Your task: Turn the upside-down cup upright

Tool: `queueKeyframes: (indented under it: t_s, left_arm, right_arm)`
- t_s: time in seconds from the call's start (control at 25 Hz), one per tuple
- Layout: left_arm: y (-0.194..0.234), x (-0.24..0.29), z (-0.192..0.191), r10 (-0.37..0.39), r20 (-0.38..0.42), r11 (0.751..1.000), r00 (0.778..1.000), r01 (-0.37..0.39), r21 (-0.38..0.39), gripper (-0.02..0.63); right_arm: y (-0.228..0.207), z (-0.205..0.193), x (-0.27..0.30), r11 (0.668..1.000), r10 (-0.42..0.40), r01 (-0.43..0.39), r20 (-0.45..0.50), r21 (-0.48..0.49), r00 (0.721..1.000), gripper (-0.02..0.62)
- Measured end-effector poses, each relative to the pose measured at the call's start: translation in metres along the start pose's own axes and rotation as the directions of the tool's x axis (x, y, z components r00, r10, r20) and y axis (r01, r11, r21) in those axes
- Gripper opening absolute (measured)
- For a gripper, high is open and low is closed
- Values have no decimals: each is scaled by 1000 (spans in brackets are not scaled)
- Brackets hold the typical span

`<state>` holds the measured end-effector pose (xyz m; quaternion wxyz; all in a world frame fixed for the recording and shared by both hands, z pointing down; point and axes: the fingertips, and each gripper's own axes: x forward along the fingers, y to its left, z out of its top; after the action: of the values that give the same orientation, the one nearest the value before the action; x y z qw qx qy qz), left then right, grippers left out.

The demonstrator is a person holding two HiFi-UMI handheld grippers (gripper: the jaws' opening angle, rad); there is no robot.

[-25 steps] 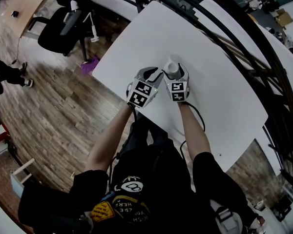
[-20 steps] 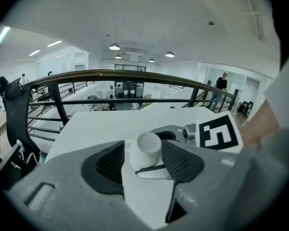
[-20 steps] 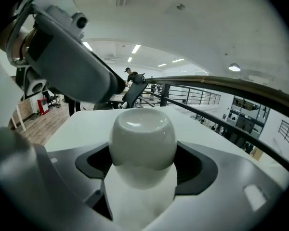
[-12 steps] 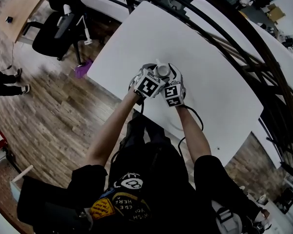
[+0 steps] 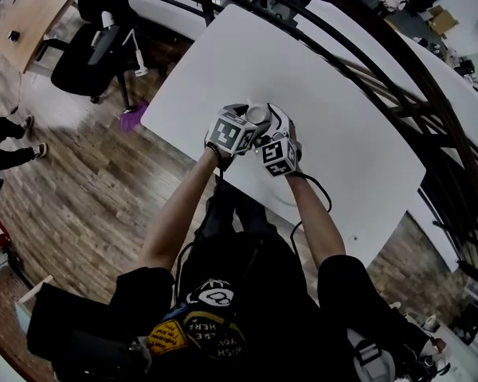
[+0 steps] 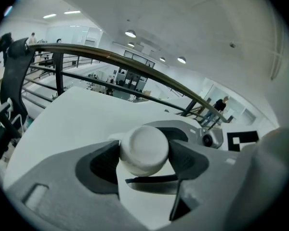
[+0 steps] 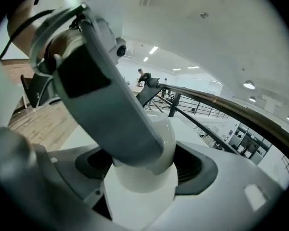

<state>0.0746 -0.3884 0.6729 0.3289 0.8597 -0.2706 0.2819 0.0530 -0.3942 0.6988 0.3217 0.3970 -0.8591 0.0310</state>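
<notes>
A small white rounded plastic cup (image 5: 259, 114) is held above the near edge of the white rectangular table (image 5: 327, 70), just left of centre in the head view, where both tools meet. The right gripper (image 7: 142, 174) pinches the cup: in the right gripper view its dark pads press the body from both sides. A grey jaw of the left gripper (image 6: 144, 155) slants across the cup's upper part in that view. The left gripper's jaws are spread wide. The cup's closed round end (image 6: 144, 148) sits between them, close to both pads; whether they touch it I cannot tell. A black office chair (image 5: 92, 42) stands on the wooden floor at the upper left.
</notes>
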Motion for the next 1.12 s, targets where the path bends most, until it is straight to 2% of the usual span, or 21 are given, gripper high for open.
queueKeyframes:
  t_s: [0.16, 0.24, 0.32, 0.44, 0.48, 0.52, 0.6, 0.72, 0.84, 0.92, 1.0, 1.08, 1.12]
  left_arm:
    - [0, -14, 7, -96, 70, 984, 993, 105, -140, 331]
    - [-2, -20, 12, -128, 115, 969, 985, 149, -195, 330]
    - [-3, -26, 15, -134, 143, 962, 981, 163, -217, 330]
    - [0, -33, 19, -132, 171, 958, 976, 170, -230, 329]
    - [1, -35, 21, -138, 188, 953, 972, 182, -243, 330]
    - [3, -38, 23, -143, 207, 947, 968, 194, -256, 329]
    - [6, -42, 27, -151, 242, 936, 958, 217, -277, 328]
    - [0, -47, 31, -190, 278, 920, 942, 270, -286, 330]
    - [-9, -48, 32, -228, 275, 915, 934, 302, -268, 330]
    - [-10, -47, 34, -248, 292, 906, 924, 328, -267, 330]
    - [-10, -49, 37, -268, 317, 895, 910, 357, -268, 330]
    - [-8, -52, 38, -271, 337, 897, 902, 363, -251, 330]
    - [-5, -53, 38, -258, 339, 909, 905, 346, -231, 326]
  right_arm:
    - [5, 9, -9, 995, 86, -90, 93, 32, 992, 385]
    - [7, 19, -19, 984, 119, -137, 153, 112, 981, 385]
    - [8, 32, -32, 959, 143, -189, 211, 213, 967, 382]
    - [-6, 19, -42, 941, 145, -212, 254, 262, 956, 382]
    - [-9, 15, -44, 926, 148, -230, 271, 300, 951, 382]
    - [-11, 11, -45, 899, 156, -259, 293, 353, 943, 380]
    - [-10, 8, -51, 811, 201, -361, 360, 460, 911, 371]
    - [-1, 17, -63, 655, 286, -550, 504, 518, 815, 262]
    - [0, 31, -75, 542, 300, -658, 611, 523, 733, 173]
    - [0, 39, -79, 483, 308, -706, 654, 518, 691, 121]
    - [1, 44, -82, 437, 314, -742, 687, 508, 655, 95]
    - [3, 47, -84, 415, 316, -761, 705, 498, 634, 77]
    - [3, 48, -84, 418, 316, -761, 706, 497, 634, 66]
